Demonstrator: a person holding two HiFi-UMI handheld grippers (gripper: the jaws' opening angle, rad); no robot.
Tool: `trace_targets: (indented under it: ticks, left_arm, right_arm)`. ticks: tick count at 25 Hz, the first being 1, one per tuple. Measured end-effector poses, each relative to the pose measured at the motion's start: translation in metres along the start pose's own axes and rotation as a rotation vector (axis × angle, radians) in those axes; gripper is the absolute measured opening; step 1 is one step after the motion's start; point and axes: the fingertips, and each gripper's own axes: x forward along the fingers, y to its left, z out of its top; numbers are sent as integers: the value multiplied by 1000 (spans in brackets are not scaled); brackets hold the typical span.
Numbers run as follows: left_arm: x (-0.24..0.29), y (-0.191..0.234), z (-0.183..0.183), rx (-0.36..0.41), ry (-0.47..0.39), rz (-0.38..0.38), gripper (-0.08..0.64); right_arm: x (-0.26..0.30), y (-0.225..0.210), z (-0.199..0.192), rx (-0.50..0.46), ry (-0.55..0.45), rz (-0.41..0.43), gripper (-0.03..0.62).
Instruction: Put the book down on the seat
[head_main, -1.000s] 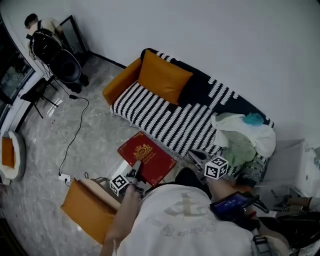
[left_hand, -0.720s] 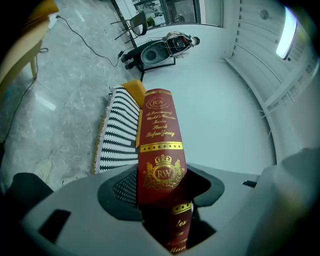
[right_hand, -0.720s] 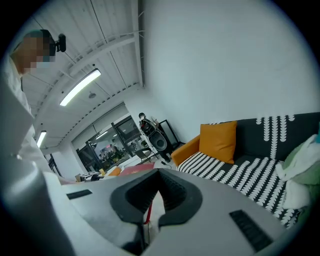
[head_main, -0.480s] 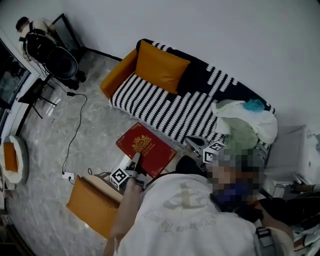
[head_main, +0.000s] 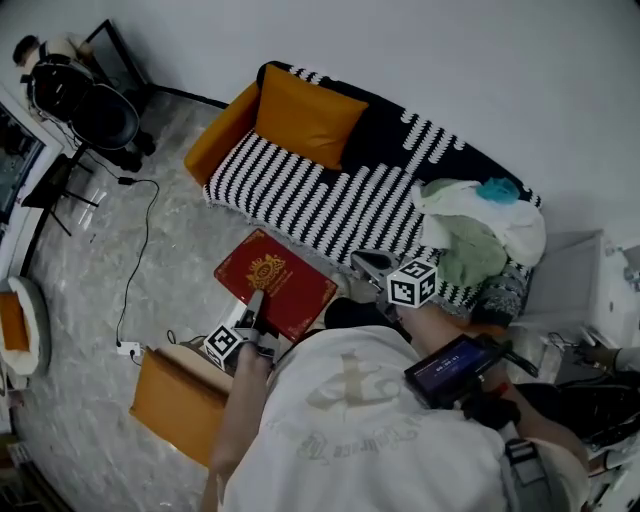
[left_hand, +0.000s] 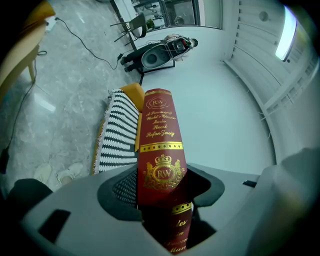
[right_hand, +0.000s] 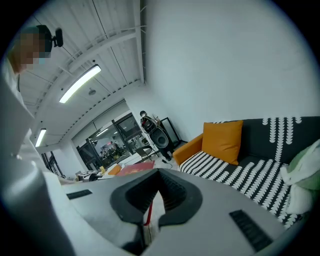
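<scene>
**Book clamped in L gripper, not yet on seat**

L gripper (left_hand: 162, 187): jaws stand wide, clamped on the lower spine of the red book (left_hand: 159, 135), black pads pressing both sides. Book stands spine-up in the left gripper view, running from bottom centre to mid-frame. In the head view it sits lower left of centre, over the floor just in front of the striped sofa (head_main: 300, 195), not touching the seat. Spine: gold crest w/ "RW", a smaller "RW" badge at the top, and gold script between them; the last line looks like "Stefan Zweig", the rest is too small to read. R gripper (right_hand: 152, 200), right of the book and apart from it: jaws drawn nearly together, w/ only a thin red-edged sliver in the gap; can't tell what it is.
</scene>
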Motion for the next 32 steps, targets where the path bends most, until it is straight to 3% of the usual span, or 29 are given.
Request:
trace_targets:
  ticks: [14,19,32]
  left_arm:
    - [10,7,21,4,-79,-26,247]
    - [27,8,53,-10,-114,22,245]
    - [83,-17,113,3,-92,68,247]
  right_arm:
    - [47,-6,19,-44,19,96,14]
    - [84,-18,37,-38,47,116,14]
    - [152,-56,83,25,54,116,14]
